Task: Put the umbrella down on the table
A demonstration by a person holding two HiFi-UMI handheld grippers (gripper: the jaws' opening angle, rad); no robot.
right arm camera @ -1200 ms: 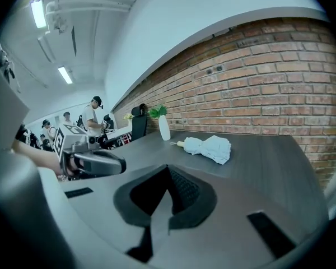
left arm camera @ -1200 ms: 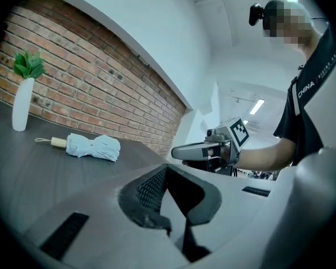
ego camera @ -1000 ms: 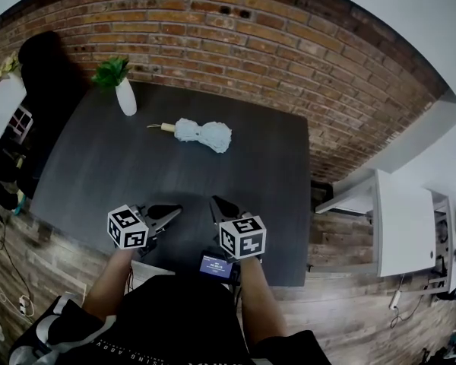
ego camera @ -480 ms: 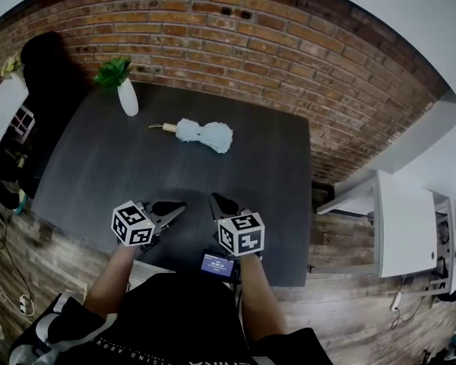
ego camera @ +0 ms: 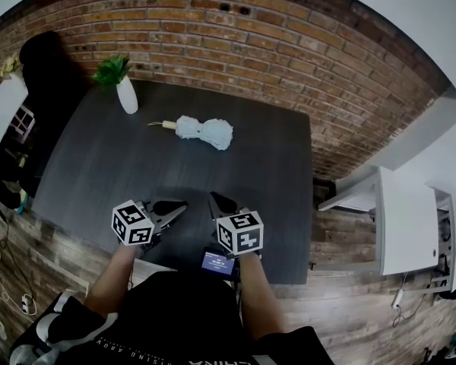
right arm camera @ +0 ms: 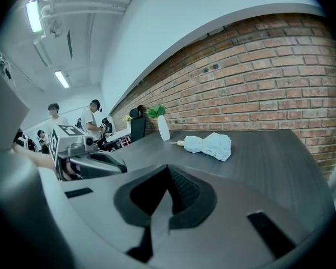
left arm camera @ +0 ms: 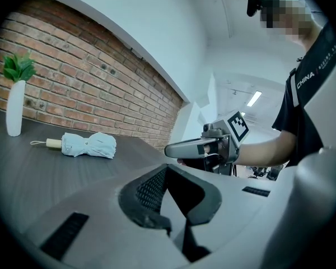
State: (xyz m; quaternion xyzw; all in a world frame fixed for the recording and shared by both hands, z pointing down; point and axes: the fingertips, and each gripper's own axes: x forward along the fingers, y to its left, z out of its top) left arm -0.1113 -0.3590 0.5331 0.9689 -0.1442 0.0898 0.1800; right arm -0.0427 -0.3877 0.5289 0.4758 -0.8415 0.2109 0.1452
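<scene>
Pale blue folded fabric umbrella (ego camera: 204, 132) with a light wooden handle lies flat on the dark grey rectangular table (ego camera: 106, 173). It is near the slim white vase of green leaves (ego camera: 127, 96), to the vase's right and a little closer to the person, and its handle end points back toward the vase. To my eye the putting-down looks done, so doing this step well mostly means leaving it alone. Both tools hover well apart from the vase, on the person's side. The left claw (ego camera: 171, 206) is pinched together with nothing in it, and the right claw (ego camera: 219, 201) is likewise closed tight and empty. I'd hold them there, clear of the umbrella, so nothing nudges it.
</scene>
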